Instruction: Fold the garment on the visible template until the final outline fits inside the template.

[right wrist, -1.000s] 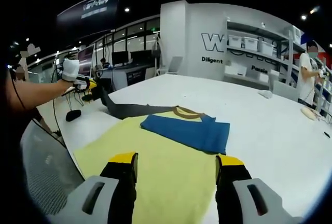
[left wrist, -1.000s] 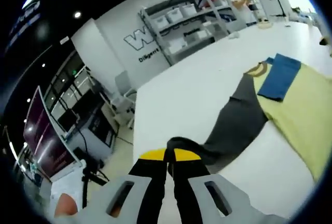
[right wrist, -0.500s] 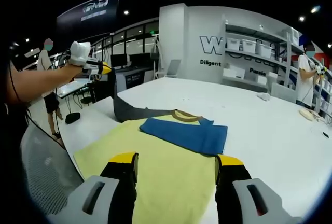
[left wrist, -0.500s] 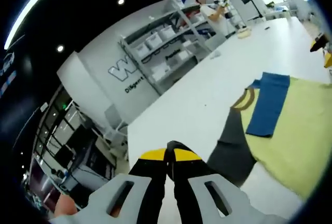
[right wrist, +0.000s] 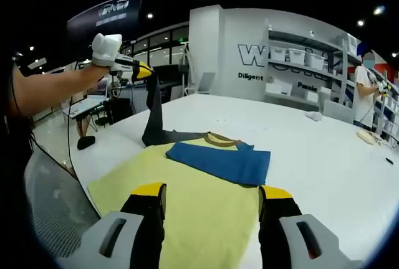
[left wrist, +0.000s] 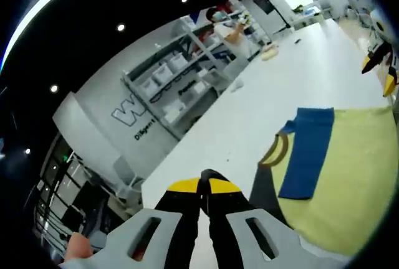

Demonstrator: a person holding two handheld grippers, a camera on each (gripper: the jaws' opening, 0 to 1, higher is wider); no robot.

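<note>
A broad white table [right wrist: 324, 157] carries a yellow garment [right wrist: 187, 200] lying flat, its blue sleeve [right wrist: 218, 160] folded across its chest. Beyond the garment's brown collar [right wrist: 221, 137], well apart toward the table's far edge, lie a small white object [right wrist: 313, 116] and a tan one [right wrist: 369, 136].

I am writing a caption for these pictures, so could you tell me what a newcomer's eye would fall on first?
The eye goes first to the yellow garment spread on the white table, with its blue sleeve folded across the chest below the collar. Next comes the grey sleeve, lifted off the table at the far left and hanging from the shut left gripper. The right gripper hovers open over the near hem.
</note>
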